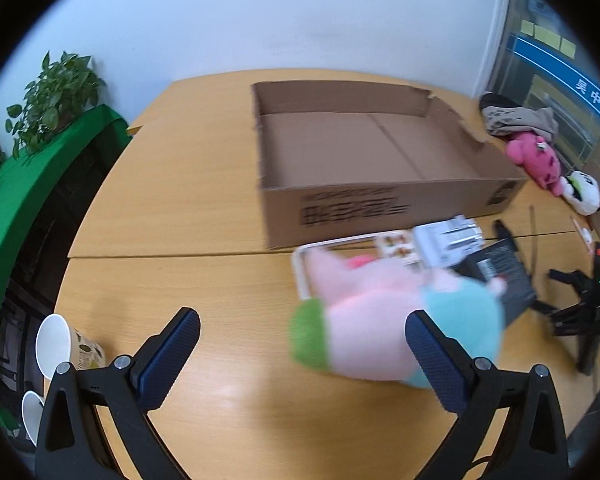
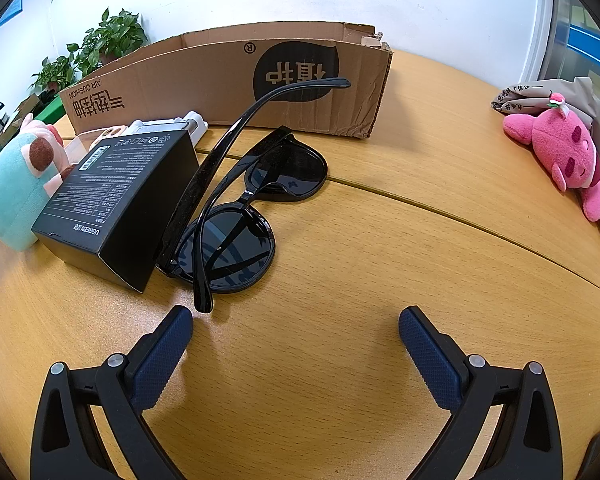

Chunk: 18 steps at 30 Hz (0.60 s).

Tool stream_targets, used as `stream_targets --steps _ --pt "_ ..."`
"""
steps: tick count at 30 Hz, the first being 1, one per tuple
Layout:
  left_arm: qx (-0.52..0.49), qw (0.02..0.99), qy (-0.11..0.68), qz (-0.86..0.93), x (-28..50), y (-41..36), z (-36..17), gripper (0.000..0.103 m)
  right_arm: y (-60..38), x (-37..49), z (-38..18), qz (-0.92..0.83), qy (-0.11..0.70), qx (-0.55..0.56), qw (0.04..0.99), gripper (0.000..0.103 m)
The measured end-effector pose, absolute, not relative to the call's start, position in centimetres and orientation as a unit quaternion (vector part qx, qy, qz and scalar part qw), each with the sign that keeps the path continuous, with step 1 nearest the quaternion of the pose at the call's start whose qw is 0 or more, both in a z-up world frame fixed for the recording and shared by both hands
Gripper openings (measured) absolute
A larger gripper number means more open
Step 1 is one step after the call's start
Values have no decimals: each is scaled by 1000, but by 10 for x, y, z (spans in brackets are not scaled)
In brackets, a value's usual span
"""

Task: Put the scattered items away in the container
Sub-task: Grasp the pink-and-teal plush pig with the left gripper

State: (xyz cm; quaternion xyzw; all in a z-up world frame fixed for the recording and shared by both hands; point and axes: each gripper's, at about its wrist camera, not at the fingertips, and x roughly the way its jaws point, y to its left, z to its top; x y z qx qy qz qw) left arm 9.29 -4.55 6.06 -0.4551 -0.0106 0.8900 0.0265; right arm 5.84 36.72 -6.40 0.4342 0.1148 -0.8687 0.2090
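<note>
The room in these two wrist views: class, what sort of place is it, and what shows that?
Probably an office or meeting room: a wide light wooden table, leafy green potted plants against a plain white wall, and a glass partition with a blue band carrying sticky notes.

bright even light; left view motion-blurred, right sharp; fisheye-bent edges.

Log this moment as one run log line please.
left tongs: open, near pastel plush | right tongs: open, facing sunglasses | cardboard box: empty
</note>
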Motion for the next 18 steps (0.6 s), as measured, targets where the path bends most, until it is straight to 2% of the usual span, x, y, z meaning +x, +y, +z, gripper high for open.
stream_targets --steps 5,18 --pt "-469 34 -26 882 94 -9 70 102 367 58 -64 -869 115 434 209 103" --pt "-482 31 -8 876 91 47 69 102 367 58 -64 -869 115 434 209 103"
